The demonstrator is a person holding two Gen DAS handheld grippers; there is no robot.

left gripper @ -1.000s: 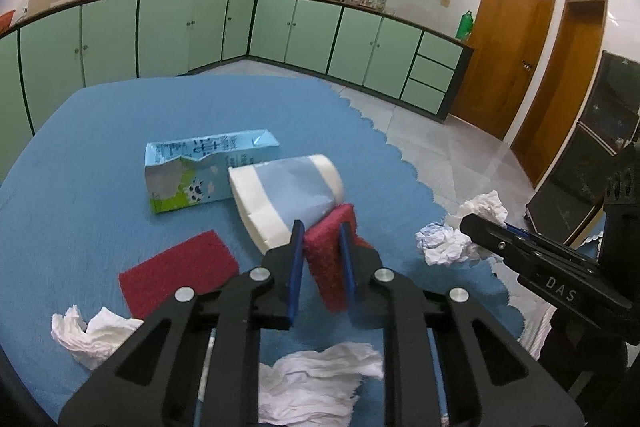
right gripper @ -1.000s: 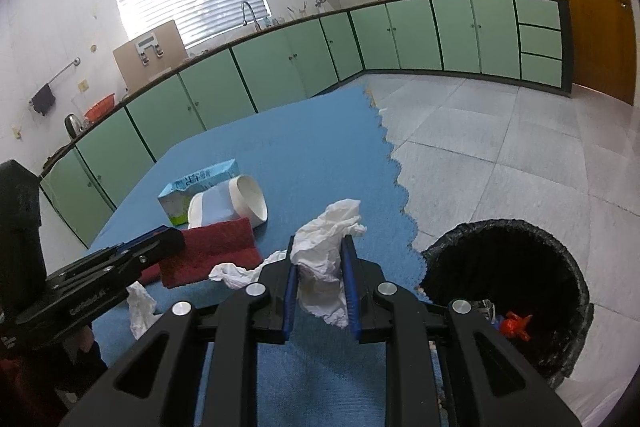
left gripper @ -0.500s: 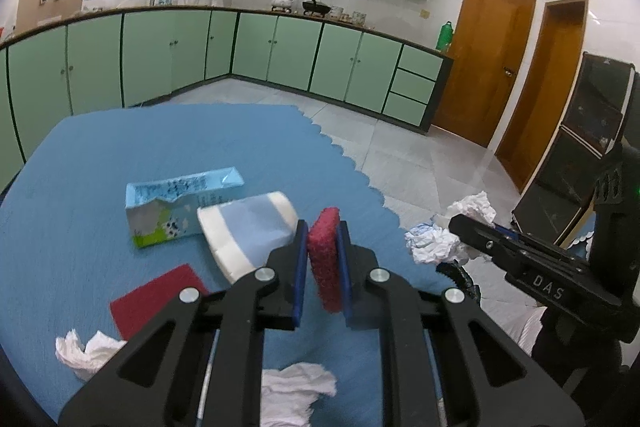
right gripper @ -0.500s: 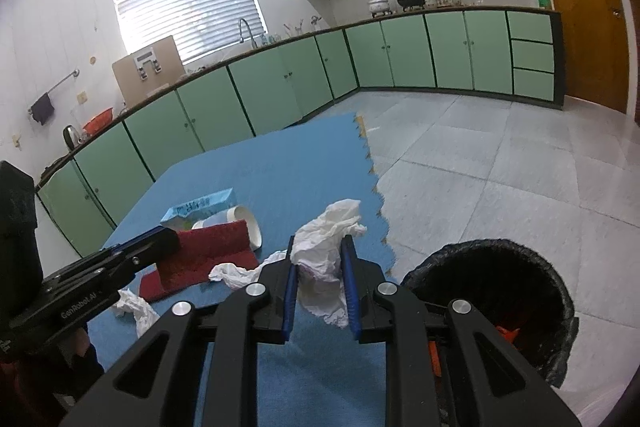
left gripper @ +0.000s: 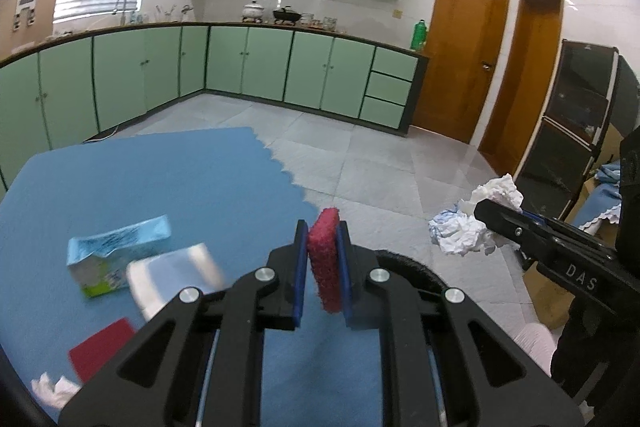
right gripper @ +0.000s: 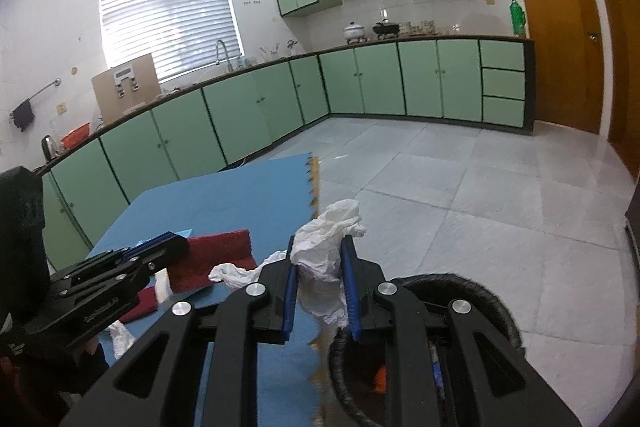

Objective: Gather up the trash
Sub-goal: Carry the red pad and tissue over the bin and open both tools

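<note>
Nearest to the lens in the right wrist view, the right tool (right gripper: pixel 319 281) is clenched on a crumpled white tissue (right gripper: pixel 326 259), which bulges above and below the blue pads. Directly beneath and just ahead sits the black-lined trash bin (right gripper: pixel 472 291), its rim partly hidden under the tool; something orange and blue shows inside, so some trash appears to be in already.

In the left wrist view, the left tool (left gripper: pixel 323 259) grips a red scouring pad (left gripper: pixel 326 259) held upright, edge-on between the fingers. The dark bin rim (left gripper: pixel 416 267) curves just beyond its right finger, so both loads look close to the drop point. Neither is released yet.

Farther out on the blue-covered bench (left gripper: pixel 160 179), items remain:
- a second red pad (left gripper: pixel 102 353), lying flat near the left edge
- a scrap of white tissue (left gripper: pixel 50 389) at the lower-left corner
- a paper cup (left gripper: pixel 176 275) on its side, blurred
- a light blue carton (left gripper: pixel 116 255), also on its side, touching or just behind the cup

Judgement: task is partway. Two pieces are in hand and about to go in; at least four pieces on the bench remain to collect. Whether more lies under the tools cannot be told.

Beyond: tiled floor, green cabinets, wooden doors.
</note>
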